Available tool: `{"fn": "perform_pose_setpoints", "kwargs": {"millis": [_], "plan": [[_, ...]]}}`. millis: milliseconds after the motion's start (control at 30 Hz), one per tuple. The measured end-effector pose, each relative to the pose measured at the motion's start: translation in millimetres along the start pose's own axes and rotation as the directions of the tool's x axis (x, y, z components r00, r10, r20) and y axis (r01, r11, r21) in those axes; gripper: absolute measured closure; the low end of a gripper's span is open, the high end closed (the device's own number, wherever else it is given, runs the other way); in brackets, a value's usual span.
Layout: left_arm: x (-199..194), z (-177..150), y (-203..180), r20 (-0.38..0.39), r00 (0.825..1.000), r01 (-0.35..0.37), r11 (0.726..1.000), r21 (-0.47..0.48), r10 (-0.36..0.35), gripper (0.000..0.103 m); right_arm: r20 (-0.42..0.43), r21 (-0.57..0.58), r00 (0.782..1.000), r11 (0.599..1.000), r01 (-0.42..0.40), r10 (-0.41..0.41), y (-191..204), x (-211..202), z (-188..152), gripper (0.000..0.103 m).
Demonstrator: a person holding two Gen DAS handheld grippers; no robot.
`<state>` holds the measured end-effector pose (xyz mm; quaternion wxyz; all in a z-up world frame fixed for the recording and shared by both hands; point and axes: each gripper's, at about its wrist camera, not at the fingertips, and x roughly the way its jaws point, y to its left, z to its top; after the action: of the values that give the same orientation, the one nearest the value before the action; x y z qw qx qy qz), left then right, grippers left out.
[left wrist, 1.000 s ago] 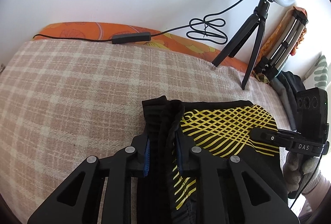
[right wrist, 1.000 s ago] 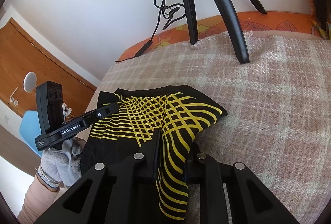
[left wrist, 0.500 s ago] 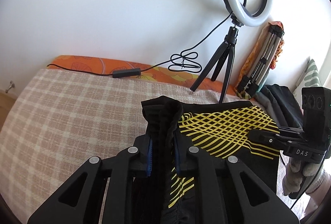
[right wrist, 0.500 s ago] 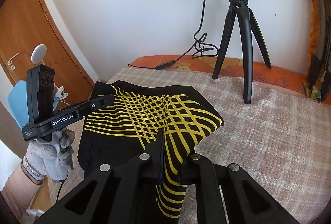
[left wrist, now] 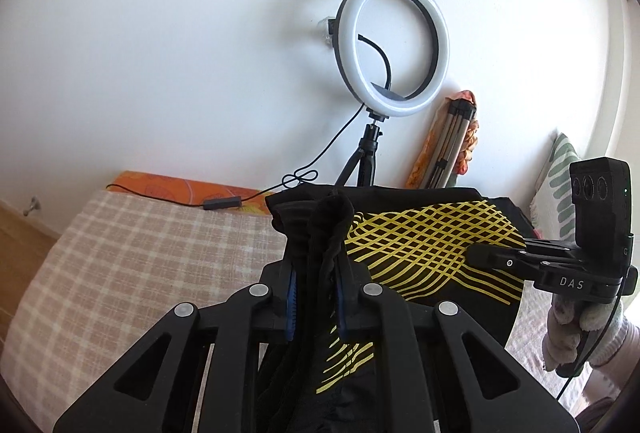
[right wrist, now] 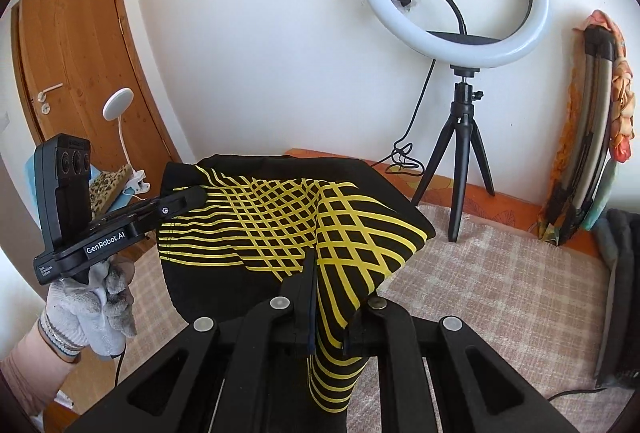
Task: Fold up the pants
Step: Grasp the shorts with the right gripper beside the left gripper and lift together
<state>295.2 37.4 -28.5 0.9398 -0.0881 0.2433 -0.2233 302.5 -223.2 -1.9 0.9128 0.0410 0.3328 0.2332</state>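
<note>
The pants (left wrist: 424,245) are black with a yellow lattice print and hang in the air above the checked bed cover (left wrist: 152,253). My left gripper (left wrist: 316,297) is shut on a bunched black edge of the pants. My right gripper (right wrist: 328,317) is shut on a yellow-striped edge of the pants (right wrist: 280,217). The cloth stretches between the two grippers. The right gripper also shows in the left wrist view (left wrist: 476,255), and the left gripper shows in the right wrist view (right wrist: 196,197), each held by a gloved hand.
A ring light on a black tripod (right wrist: 460,153) stands at the back of the bed by the white wall. A folded tripod wrapped in orange cloth (right wrist: 592,137) leans at the right. A wooden door (right wrist: 72,65) is at the left. Dark clothes (right wrist: 620,273) lie at the bed's right edge.
Both grippers have risen well above the bed with the pants in them; the pants have lifted off the cover and now hang between them.
</note>
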Motion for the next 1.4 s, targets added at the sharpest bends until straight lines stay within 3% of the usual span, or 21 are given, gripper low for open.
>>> {"fn": "perform_pose_setpoints", "kwargs": {"millis": [633, 1000, 1400], "plan": [[-89, 2, -85, 0.093, 0.988, 0.122, 0.991, 0.049, -0.126, 0.091, 0.085, -0.043, 0.993, 0.995, 0.092, -0.088, 38, -129, -9, 0.097], [-84, -1, -133, 0.088, 0.978, 0.185, 0.98, 0.067, -0.191, 0.091, 0.135, -0.066, 0.976, 0.982, 0.18, -0.17, 27, -198, -20, 0.097], [-40, 4, -202, 0.074, 0.96, 0.262, 0.961, 0.082, -0.268, 0.091, 0.108, -0.063, 0.962, 0.964, 0.257, -0.249, -34, -240, -13, 0.097]]}}
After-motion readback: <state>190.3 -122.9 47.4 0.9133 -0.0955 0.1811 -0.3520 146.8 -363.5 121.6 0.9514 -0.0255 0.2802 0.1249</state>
